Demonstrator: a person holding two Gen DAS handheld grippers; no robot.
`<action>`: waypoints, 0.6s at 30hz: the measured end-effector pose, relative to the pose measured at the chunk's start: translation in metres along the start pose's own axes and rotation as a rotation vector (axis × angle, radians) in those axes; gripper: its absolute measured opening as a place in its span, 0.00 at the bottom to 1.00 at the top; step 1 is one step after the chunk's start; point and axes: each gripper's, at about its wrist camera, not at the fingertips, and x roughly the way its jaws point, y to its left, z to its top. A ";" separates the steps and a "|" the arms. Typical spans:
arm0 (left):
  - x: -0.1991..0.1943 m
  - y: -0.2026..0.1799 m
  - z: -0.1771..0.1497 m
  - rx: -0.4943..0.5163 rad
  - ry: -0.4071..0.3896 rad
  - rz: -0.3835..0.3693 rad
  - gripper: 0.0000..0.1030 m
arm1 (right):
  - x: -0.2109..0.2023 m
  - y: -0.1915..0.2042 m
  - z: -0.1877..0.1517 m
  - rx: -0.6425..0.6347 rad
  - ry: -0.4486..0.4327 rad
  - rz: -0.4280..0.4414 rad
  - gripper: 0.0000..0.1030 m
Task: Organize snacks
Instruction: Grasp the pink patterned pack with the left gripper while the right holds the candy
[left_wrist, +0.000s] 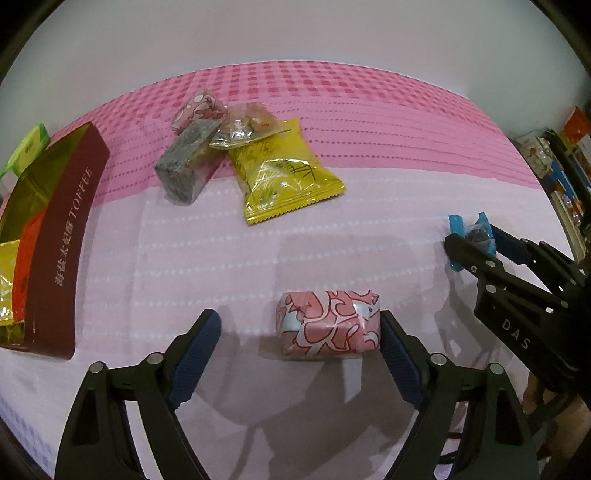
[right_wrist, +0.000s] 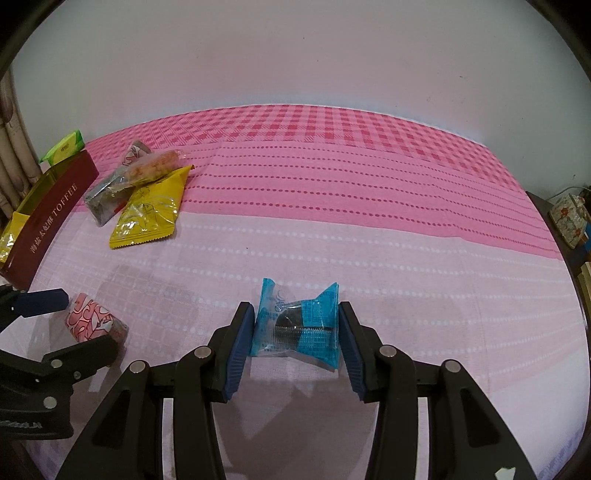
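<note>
A pink-patterned wrapped snack (left_wrist: 328, 325) lies on the pink cloth between the fingers of my left gripper (left_wrist: 299, 317). Its right pad (left_wrist: 397, 350) is against the wrapper's edge while the left pad (left_wrist: 195, 350) stands well clear, so the gripper is open. My right gripper (right_wrist: 295, 321) is shut on a blue packet (right_wrist: 295, 325) with a dark biscuit inside, both pads pressing its sides just above the cloth. The left wrist view shows that packet (left_wrist: 476, 232) at the far right. The right wrist view shows the pink snack (right_wrist: 92, 317) at lower left.
A maroon toffee box (left_wrist: 62, 240) at the left holds yellow and red packets. Behind it lies a green packet (left_wrist: 26, 147). A pile further back includes a yellow packet (left_wrist: 284, 173), a grey bar (left_wrist: 188, 162) and a clear candy bag (left_wrist: 247, 122). Cluttered shelves (left_wrist: 561, 166) border the right edge.
</note>
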 end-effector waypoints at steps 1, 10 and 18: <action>0.001 -0.001 0.000 0.006 0.002 -0.005 0.73 | 0.000 0.000 0.000 0.000 0.000 0.000 0.41; -0.004 -0.003 0.001 0.034 -0.010 -0.026 0.49 | 0.000 0.000 0.000 -0.001 0.000 0.000 0.41; -0.026 0.010 0.005 0.041 -0.046 -0.007 0.48 | 0.001 0.000 0.000 -0.001 -0.001 -0.001 0.41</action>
